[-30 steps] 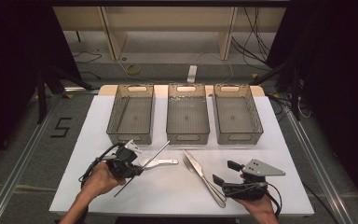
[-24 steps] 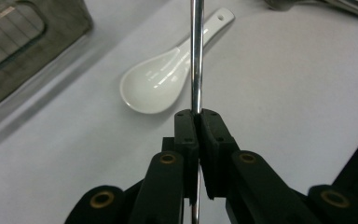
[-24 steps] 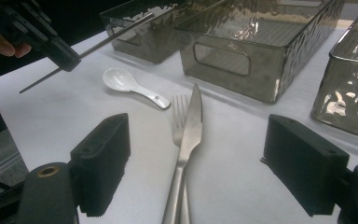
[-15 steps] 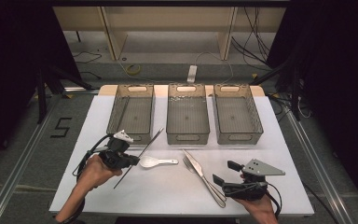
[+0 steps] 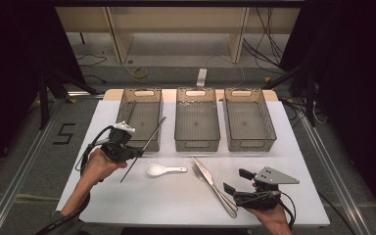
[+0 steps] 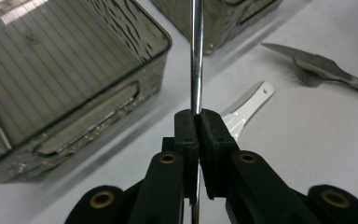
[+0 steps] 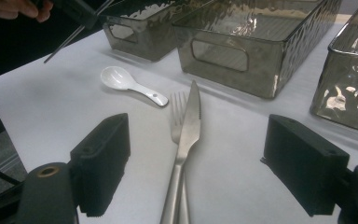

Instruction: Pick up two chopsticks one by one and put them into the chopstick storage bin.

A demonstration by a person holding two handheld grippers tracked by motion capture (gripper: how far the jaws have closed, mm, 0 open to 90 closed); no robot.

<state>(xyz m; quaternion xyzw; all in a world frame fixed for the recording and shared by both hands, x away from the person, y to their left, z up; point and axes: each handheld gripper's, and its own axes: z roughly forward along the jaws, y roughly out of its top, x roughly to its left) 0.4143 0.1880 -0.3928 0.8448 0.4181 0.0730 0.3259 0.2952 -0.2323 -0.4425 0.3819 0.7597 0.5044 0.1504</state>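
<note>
My left gripper [image 5: 136, 152] is shut on a thin metal chopstick [image 5: 152, 137], held off the table in front of the left bin [image 5: 126, 108]. The left gripper view has the rod [image 6: 196, 56] pinched between the pads of the left gripper [image 6: 198, 122], its tip pointing toward the gap between two bins. A white spoon [image 5: 162, 170] lies just right of that hand. A knife [image 5: 210, 180] lies partly over a fork [image 7: 178, 108] at the table's centre. My right gripper [image 5: 238, 181] rests open at the front right, its jaws either side of the knife [image 7: 189, 121] handle without touching it.
Three smoky clear bins stand in a row at the back: left, middle [image 5: 197, 143] and right [image 5: 270, 133]. The table is white [image 5: 298, 161]. Cables trail from both grippers. Shelving and floor cables lie beyond the far edge.
My left gripper has risen and moved left and back toward the left bin, carrying the chopstick away from the spoon. The right gripper has stayed put.
</note>
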